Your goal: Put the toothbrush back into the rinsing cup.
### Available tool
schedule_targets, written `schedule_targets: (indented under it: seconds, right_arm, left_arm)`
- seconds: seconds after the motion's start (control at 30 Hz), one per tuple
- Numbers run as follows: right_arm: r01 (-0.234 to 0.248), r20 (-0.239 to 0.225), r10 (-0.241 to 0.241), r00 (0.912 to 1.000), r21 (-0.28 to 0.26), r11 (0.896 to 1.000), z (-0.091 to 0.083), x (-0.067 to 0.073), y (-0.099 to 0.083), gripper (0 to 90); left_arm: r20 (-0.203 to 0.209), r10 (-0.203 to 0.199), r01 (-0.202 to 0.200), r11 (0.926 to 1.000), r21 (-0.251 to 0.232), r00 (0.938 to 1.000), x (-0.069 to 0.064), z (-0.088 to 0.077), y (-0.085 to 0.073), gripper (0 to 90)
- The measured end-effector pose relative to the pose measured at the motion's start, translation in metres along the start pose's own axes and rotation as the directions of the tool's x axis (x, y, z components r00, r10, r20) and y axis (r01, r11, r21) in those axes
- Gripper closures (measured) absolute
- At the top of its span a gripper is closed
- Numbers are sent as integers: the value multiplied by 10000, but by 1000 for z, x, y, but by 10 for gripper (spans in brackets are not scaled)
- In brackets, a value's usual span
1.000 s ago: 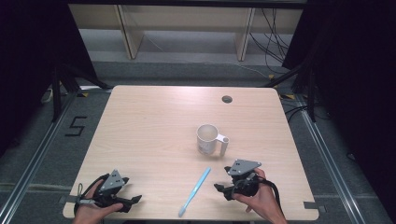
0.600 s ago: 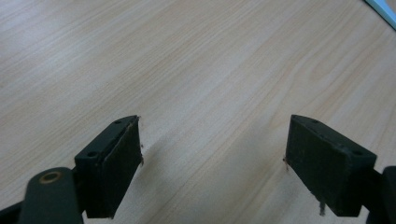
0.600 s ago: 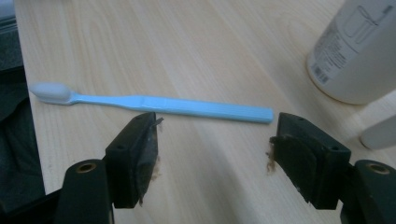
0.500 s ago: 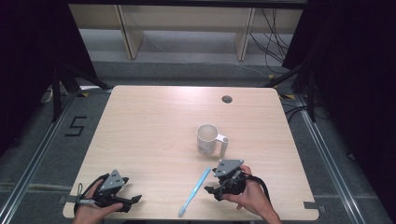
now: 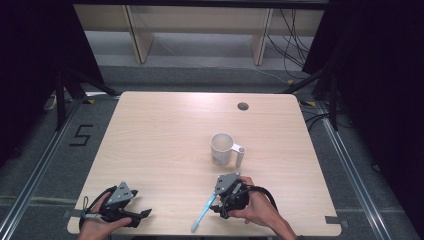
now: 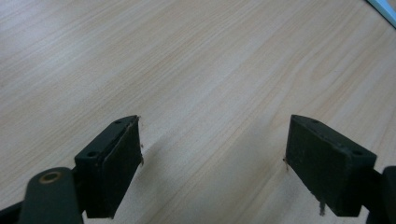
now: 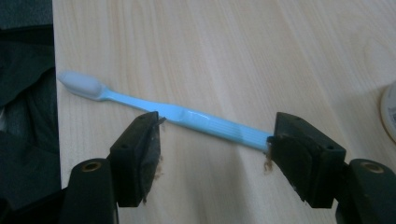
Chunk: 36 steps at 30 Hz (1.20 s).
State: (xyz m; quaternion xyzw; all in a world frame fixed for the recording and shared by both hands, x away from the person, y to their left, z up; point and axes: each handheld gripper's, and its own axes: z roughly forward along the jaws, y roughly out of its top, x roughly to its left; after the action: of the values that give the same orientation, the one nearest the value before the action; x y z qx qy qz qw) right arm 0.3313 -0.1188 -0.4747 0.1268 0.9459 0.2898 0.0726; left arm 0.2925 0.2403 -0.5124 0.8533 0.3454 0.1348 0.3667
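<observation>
Two grippers low over table point(image 5: 165, 135), blue toothbrush point(image 7: 187, 116) lying flat, long axis diagonal, white head toward near edge, right gripper point(image 7: 212, 147) jaws wide apart astride its handle, left gripper point(image 6: 212, 163) jaws wide, holding nothing

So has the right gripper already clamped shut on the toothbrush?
No, the right gripper is open, its jaws standing wide apart along the blue toothbrush, which lies on the table.

High view: bench point(image 5: 165, 135) evenly lit from above, pale sheen toward its far middle; surroundings fall off to near black at both sides. Overall soft, low detail. White mug point(image 5: 222, 148) casts almost no shadow. Left gripper view: wood grain fairly sharp, bright patch upper left, soft shadows under the jaws, near jaws slightly blurred. Right gripper view: blue toothbrush point(image 7: 187, 116) in reasonable focus, mild highlights on handle; frame edges soft, left margin dark.
</observation>
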Motion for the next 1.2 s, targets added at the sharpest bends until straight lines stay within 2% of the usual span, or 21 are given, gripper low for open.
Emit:
schedule_targets:
  seconds: [0.03,0.07,0.1,0.13,0.3,0.37,0.6,0.67,0.7,0.73,0.77,0.83,0.97,1.2]
  right_arm:
    - [0,0,0,10000,0,10000,0,0,0,341]
    - [426,-3,-426,9991,166,9990,3,-1,4,346]
    - [339,-31,-339,9994,266,9991,4,0,5,351]
    - [643,-115,-640,9979,293,9975,5,-2,6,356]
    - [1031,-112,-1025,9947,765,9917,10,-5,10,356]
    - [1020,-190,-1008,9947,801,9916,11,-6,11,357]
    - [1421,-414,-1383,9895,1101,9837,19,-8,15,372]
    - [1375,-464,-1327,9901,1211,9831,20,-6,15,372]
    - [1547,-478,-1499,9875,1198,9807,21,-7,15,375]
    - [1370,-455,-1321,9902,1290,9821,22,-6,16,376]
    - [1603,-539,-1546,9865,1263,9789,24,-7,17,376]
    - [1428,-543,-1366,9891,1355,9804,25,-7,17,376]
    - [1592,-584,-1522,9866,1451,9765,28,-9,17,378]
    - [1538,-642,-1456,9873,1498,9767,29,-10,16,426]
  left_arm:
    - [0,0,0,10000,0,10000,0,0,0,178]
    - [5,10,-10,10000,-10,10000,0,0,0,177]
    - [21,-16,16,10000,-39,10000,0,0,0,178]
    - [45,71,-71,10000,31,10000,0,0,0,178]
    - [47,28,-28,10000,17,10000,0,0,0,178]
    - [24,37,-37,10000,13,10000,0,0,0,178]
    - [23,37,-37,10000,12,10000,0,0,0,178]
    - [24,45,-45,10000,11,10000,0,0,0,178]
    - [26,37,-37,10000,12,10000,0,0,0,178]
    - [19,34,-34,10000,20,10000,0,0,0,178]
    - [17,37,-37,10000,24,10000,0,0,0,178]
    - [51,48,-48,10000,30,10000,0,-1,1,178]
    - [28,42,-42,10000,12,10000,1,-1,0,178]
    - [29,47,-48,10000,12,10000,0,0,0,178]
